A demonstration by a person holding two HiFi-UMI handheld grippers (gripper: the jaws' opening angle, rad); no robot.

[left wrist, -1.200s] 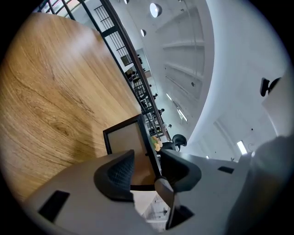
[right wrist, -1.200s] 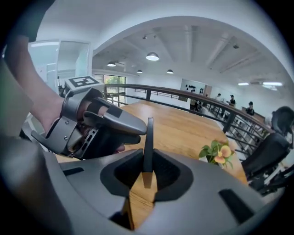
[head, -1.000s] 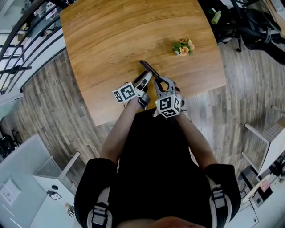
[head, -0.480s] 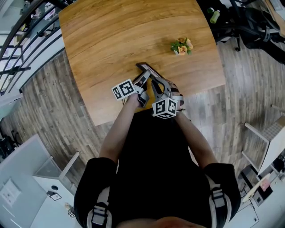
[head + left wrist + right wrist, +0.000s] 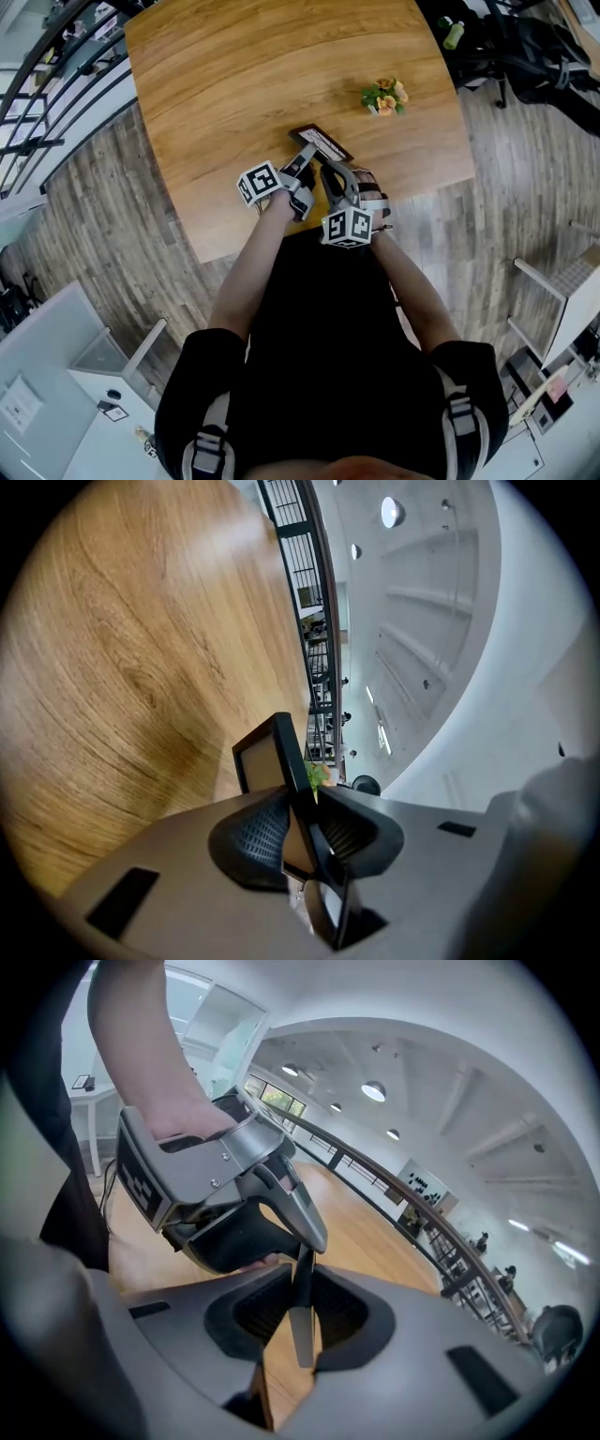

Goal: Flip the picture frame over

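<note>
Starting nearest: both forearms [image 5: 251, 262] reach forward, close together, each hand on its gripper, marker cubes [image 5: 260, 183] facing up. Left gripper [image 5: 305, 164] points roughly level and is rolled onto its side. Its jaws have just been closing and pinch the picture frame [image 5: 322, 143], pads against front and back in the left gripper view. Right gripper [image 5: 331, 173] tips down more, jaws narrow and clamped on the frame, which shows edge-on between them in the right gripper view.

Frame sits just ahead of both gripper tips, over the near part of the wooden table [image 5: 234, 75]. It's tilted, light face with dark border towards the head view. Looks raised, can't tell if a corner touches the wood. Long axis runs left to right, slanting slightly, across the line both grippers point along. Neither hand nearer, both on it, left gripper towards the left end, right gripper on the near side.

Judgement: mid-flip, and the next turn depends on rolling about that long axis without the frame slipping.

Farther out, a small bunch of orange flowers [image 5: 384, 98] sits well apart on the table to the right, with a dark railing [image 5: 314, 621] beyond
</note>
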